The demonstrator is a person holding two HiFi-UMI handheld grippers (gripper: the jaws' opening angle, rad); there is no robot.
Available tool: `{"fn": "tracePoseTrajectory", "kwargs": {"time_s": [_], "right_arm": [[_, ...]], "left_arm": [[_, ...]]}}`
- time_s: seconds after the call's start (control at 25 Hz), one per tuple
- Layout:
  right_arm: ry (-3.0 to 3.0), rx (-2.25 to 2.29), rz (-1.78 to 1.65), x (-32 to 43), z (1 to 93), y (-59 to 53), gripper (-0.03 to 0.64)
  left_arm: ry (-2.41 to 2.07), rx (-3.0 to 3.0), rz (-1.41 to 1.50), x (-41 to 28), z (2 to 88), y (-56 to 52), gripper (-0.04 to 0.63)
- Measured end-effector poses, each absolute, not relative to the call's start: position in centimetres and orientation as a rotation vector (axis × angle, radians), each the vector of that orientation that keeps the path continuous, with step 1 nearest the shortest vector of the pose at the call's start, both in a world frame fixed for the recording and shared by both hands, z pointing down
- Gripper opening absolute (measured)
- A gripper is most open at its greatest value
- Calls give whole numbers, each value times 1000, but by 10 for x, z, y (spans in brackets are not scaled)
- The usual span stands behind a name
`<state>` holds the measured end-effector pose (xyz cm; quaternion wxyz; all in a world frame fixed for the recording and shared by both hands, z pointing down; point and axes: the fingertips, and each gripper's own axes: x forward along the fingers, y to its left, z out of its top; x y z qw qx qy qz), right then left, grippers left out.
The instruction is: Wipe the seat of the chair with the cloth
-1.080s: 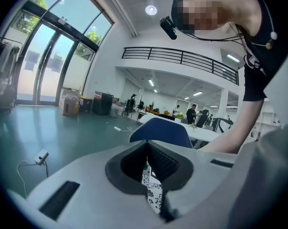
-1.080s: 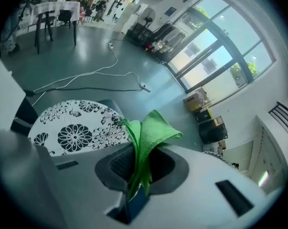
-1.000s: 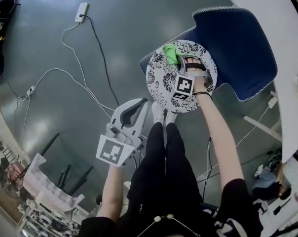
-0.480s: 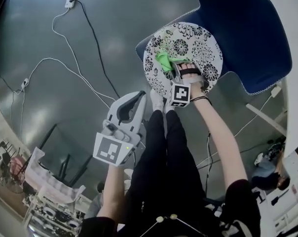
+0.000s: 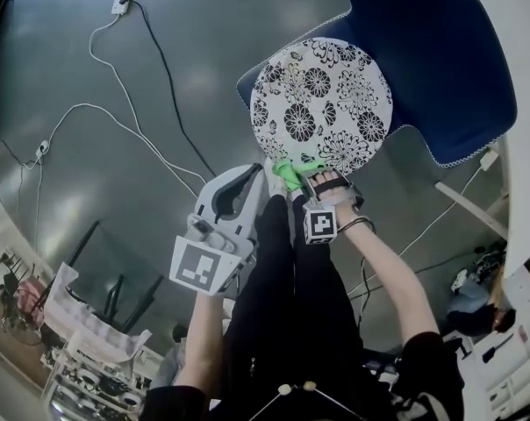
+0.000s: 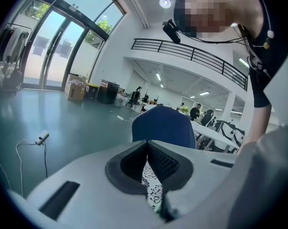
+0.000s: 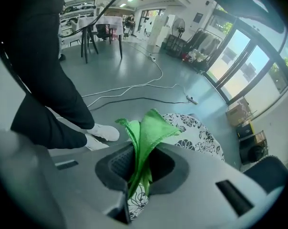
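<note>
Cloth (image 5: pixel 288 173), green and bunched, sits at the near rim of the round flowered seat (image 5: pixel 322 103), on the person's side. It is pinched in the closed right tongs (image 5: pixel 298 175). In the right gripper view its folds stand up out of the tongs with the seat just beyond. Whether it touches the rim or hangs just clear of it I cannot tell.

The patterned top of the seat lies bare, with no smear or damp trail, so the pictures do not show how much is wiped. My reading is that a pass towards the person is at its end, and any further pass means carrying the cloth back over the seat.

Left of the seat's near rim, the left tongs (image 5: pixel 240 189) are closed on nothing, tips together. Behind the seat rises the blue chair back (image 5: pixel 440 60). White cables (image 5: pixel 116 117) trail over the grey floor (image 5: pixel 204 42) to the seat's left.
</note>
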<state>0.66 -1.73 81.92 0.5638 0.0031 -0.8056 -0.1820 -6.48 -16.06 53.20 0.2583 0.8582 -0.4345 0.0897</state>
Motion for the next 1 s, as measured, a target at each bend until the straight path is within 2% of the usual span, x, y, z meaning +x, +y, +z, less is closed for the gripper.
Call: {"fn": "tracePoseTrajectory", "kwargs": {"time_s": [0.16,0.6,0.8,1.0], "right_arm": [[-1889,121,-439,19,807,-50,52],[-1628,622,-462,132,776,-306,54],[-1590,614,-443,154,782,-330,54],[-1608,544,-427,151,800,-290,54]], "left_arm": [[-1170,2344,243,-63,530,-161,6],[-1162,2346,236,-56,527,-170,6],[-1165,2342,237,-57,526,-172,6],[-1168,2338,252,-62,530,-171,6]]}}
